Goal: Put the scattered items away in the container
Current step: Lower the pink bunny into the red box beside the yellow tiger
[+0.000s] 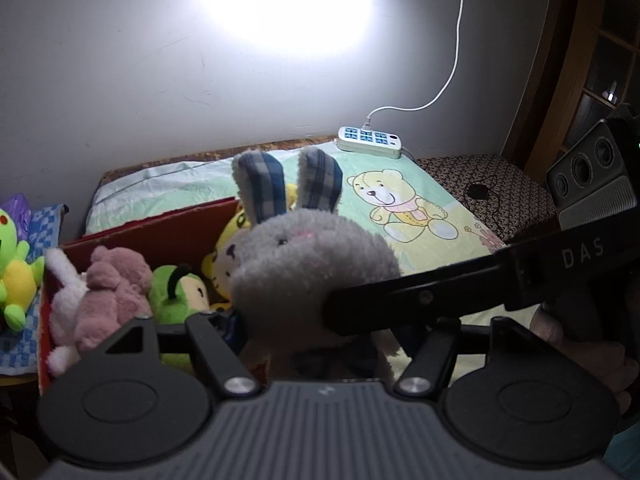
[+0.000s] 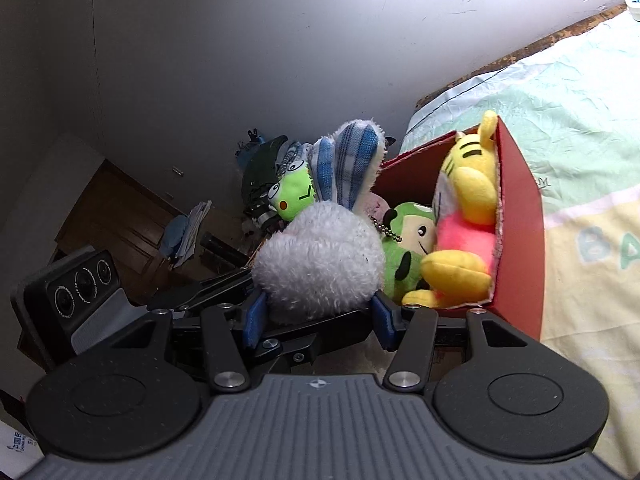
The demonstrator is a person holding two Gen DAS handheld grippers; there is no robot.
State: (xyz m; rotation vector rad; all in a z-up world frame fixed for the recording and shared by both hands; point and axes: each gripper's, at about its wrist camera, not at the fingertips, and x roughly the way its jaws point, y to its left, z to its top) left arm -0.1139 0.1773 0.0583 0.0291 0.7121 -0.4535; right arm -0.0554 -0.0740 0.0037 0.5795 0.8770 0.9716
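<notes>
A grey plush rabbit with blue plaid ears is held at the near edge of the red box. Both grippers grip it. My right gripper is shut on the rabbit, its blue pads pressing both sides. My left gripper holds the rabbit low down; its fingertips are hidden behind the plush. The right gripper's arm crosses the left wrist view. The box holds a pink plush, a green plush and a yellow tiger plush.
A green frog plush sits left of the box on a blue checked cloth. A bear-print sheet covers the bed. A white power strip and a black cable lie near the wall. Clutter and a wooden cabinet stand beyond the box.
</notes>
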